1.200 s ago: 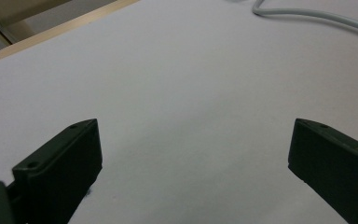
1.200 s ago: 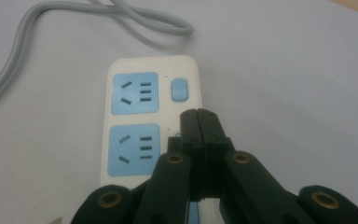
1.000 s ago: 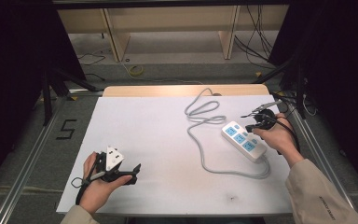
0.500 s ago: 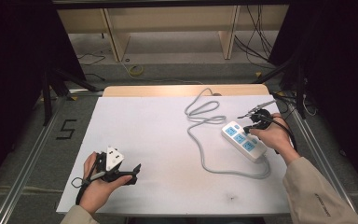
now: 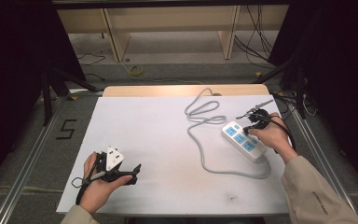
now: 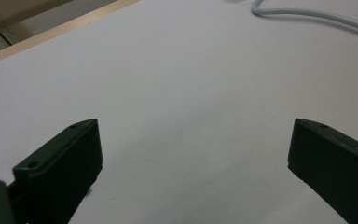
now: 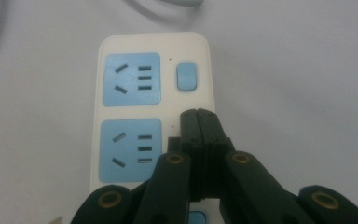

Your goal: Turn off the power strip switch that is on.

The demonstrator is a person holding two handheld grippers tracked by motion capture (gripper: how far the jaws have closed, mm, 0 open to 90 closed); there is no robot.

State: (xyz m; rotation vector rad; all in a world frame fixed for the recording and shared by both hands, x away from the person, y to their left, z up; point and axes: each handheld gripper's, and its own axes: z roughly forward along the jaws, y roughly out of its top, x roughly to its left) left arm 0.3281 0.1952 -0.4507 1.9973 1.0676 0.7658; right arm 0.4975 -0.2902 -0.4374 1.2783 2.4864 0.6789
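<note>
A white power strip [image 5: 244,141] with blue sockets lies at the right of the white table, and its grey cable [image 5: 205,140] loops away to the left and back. My right gripper [image 5: 253,126] is shut with nothing between its jaws. In the right gripper view its closed tips [image 7: 198,114] sit over the power strip [image 7: 154,42], beside the second blue socket [image 7: 130,149] and just below a small blue switch [image 7: 187,76]. I cannot tell whether they touch it. My left gripper [image 5: 133,173] rests at the front left, open and empty, with its fingertips [image 6: 74,140] wide apart.
The white sheet [image 5: 158,140] covers the table, with bare wood [image 5: 168,90] at its far edge. A stretch of the cable [image 6: 307,16] crosses the far end of the left gripper view. Black stands and cables flank the table.
My right hand has edged slightly left over the power strip. The left hand and its gripper have stayed where they were.
</note>
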